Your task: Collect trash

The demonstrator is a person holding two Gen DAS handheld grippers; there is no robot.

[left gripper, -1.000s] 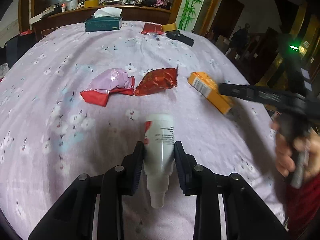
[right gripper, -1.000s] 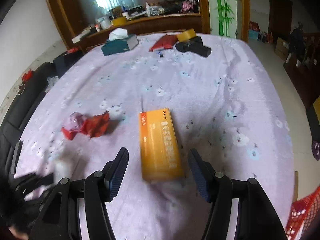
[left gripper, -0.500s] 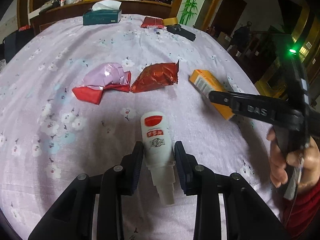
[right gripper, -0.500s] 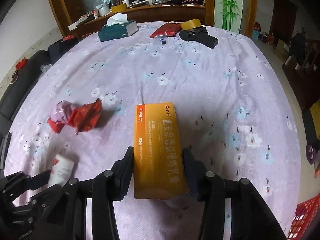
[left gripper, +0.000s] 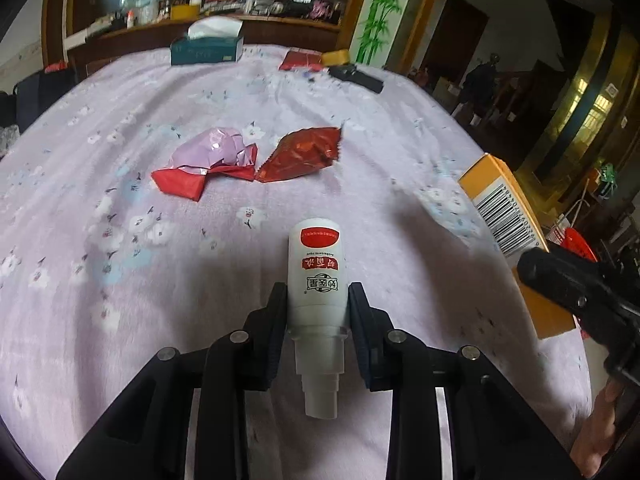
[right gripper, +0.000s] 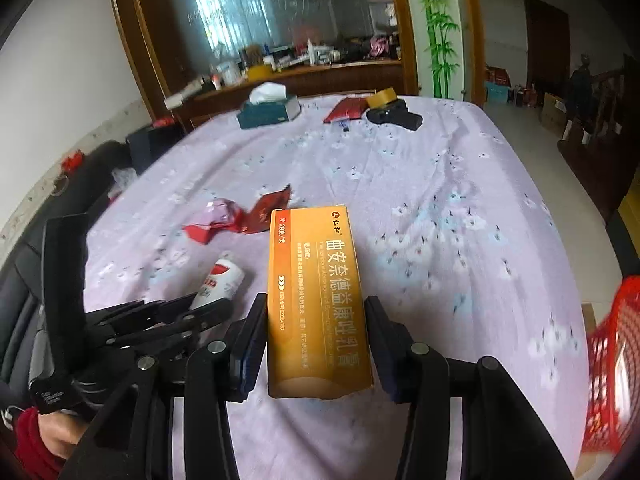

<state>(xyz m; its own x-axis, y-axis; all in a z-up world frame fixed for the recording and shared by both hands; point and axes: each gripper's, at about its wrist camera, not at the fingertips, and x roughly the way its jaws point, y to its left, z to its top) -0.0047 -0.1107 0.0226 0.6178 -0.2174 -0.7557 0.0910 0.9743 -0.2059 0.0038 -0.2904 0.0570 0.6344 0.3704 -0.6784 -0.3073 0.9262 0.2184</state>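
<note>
Bottle (left gripper: 318,280) in left gripper (left gripper: 318,304), box (right gripper: 316,300) in right gripper (right gripper: 316,336)

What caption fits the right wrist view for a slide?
Right gripper shut on an orange box above the floral cloth; left gripper holds a white bottle nearby.

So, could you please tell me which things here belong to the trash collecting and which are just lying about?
Part of the job:
- white bottle, held in the left tool
- orange box, held in the right tool
- pink-and-red wrapper
- red wrapper
- red basket, probably the bin

Just lying about:
- tissue box
- tape roll
- black object
</note>
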